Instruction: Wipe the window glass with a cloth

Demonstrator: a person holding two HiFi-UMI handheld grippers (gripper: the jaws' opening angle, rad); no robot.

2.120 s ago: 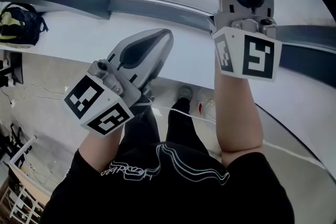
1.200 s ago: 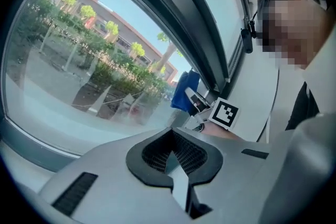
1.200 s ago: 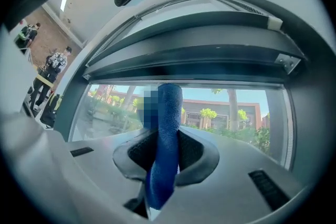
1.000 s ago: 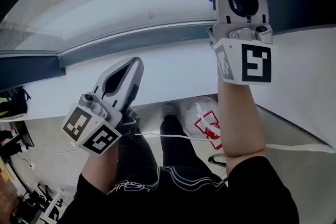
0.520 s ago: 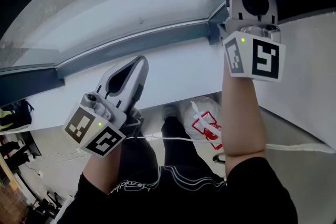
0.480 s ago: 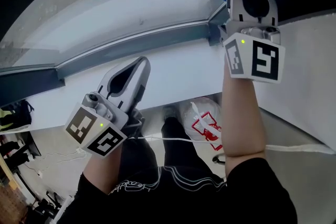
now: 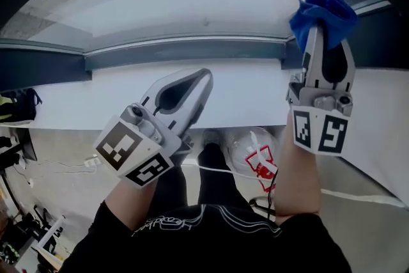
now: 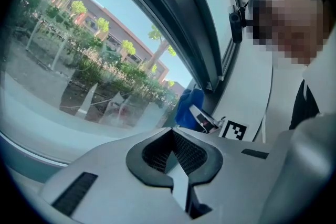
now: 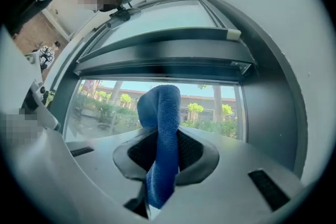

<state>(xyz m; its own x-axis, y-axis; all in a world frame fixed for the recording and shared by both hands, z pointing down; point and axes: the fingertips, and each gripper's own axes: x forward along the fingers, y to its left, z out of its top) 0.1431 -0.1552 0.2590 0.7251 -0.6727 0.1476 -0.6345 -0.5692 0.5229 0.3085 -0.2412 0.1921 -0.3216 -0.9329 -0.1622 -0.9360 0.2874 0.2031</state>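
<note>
left gripper [image 7: 202, 78]: fingers together, empty | right gripper [image 7: 326, 35]: raised, fingers clamping cloth [image 7: 321, 4]

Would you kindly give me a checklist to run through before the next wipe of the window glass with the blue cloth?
1. The cloth is clamped in the right gripper: ok, jaws shut on it.
2. Enough cloth sticks out past the jaws: ok.
3. The cloth touches the window glass: cannot tell.
4. The left gripper is empty: ok, jaws together on nothing.
5. The left gripper is away from the cloth: ok, it hangs over the sill.
6. Dirt left on the window glass: cannot tell.
</note>
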